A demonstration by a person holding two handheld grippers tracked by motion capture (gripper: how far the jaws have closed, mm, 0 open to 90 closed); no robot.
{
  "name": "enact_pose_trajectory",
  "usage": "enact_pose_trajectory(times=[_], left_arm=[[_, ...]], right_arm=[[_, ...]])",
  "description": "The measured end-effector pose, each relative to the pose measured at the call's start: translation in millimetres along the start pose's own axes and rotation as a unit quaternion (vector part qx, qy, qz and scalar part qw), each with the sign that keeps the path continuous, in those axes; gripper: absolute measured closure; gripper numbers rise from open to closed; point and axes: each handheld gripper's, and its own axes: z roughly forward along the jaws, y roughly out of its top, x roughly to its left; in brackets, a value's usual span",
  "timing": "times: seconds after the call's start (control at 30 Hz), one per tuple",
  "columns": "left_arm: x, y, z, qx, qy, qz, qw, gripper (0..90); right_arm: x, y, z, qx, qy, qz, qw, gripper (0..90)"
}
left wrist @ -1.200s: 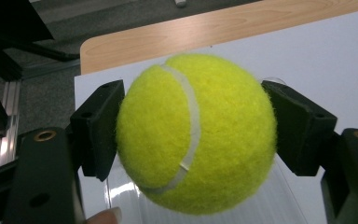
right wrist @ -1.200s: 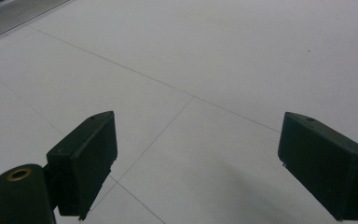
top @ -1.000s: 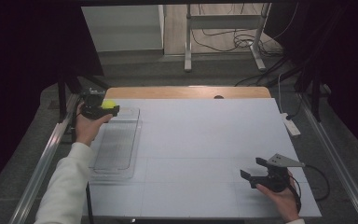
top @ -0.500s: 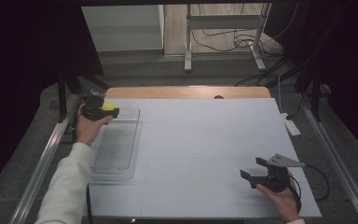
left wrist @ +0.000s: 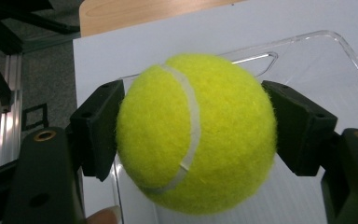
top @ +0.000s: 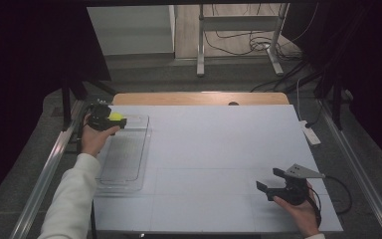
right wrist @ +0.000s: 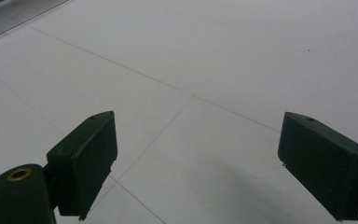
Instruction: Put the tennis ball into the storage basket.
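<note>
Right gripper (top: pixel 271 185), lower right of the high view: jaws spread wide and empty, nothing between them but bare white counter (top: pixel 219 149). My right hand (top: pixel 298 211) holds it low near the counter's near edge, jaws pointing toward the left of the frame. It has not shifted over the last second; I read it as idle.

Left gripper (top: pixel 118 120), upper left of the high view: jaws closed on the tennis ball (left wrist: pixel 196 133), one pad on each side at the widest part, white seam facing the camera. In the left gripper view the ball sits squarely between the pads with no gap, so the grip looks firm. The ball is over the far end of the clear tray (top: pixel 124 154), near its handle cut-out, and I cannot tell whether it rests on the tray floor or hangs just above it.

Change: compared with a second ago the ball and the left gripper have barely moved, perhaps a slight drift toward the tray's far rim. Judgement: the carry is in a pause right at the tray, either just lifted or about to be released.

Pose: my left forearm, in a white sleeve (top: pixel 72 199), reaches up along the tray's left side, wrist bent so the jaws point toward the right of the frame, level with the counter.
</note>
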Motion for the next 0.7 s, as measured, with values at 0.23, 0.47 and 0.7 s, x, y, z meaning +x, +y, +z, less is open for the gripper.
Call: enact_pose_trajectory(times=[0.23,0.47,0.7], left_arm=[[-3.1,-0.8,4.6,0.008,0.005,0.007,0.9999,26.0],[-7.6,-1.7,9.7,0.019,0.005,0.018,0.9997,26.0],[-9.1,-3.8,14.8,0.031,0.006,0.017,0.9994,25.9]], right_arm=[[-0.1,0.0,-0.3,-0.001,0.000,0.000,1.0000,12.1],[0.2,-0.1,-0.2,-0.001,0.001,-0.001,1.0000,12.1],[0.0,-0.3,0.0,0.000,0.001,-0.001,1.0000,12.1]])
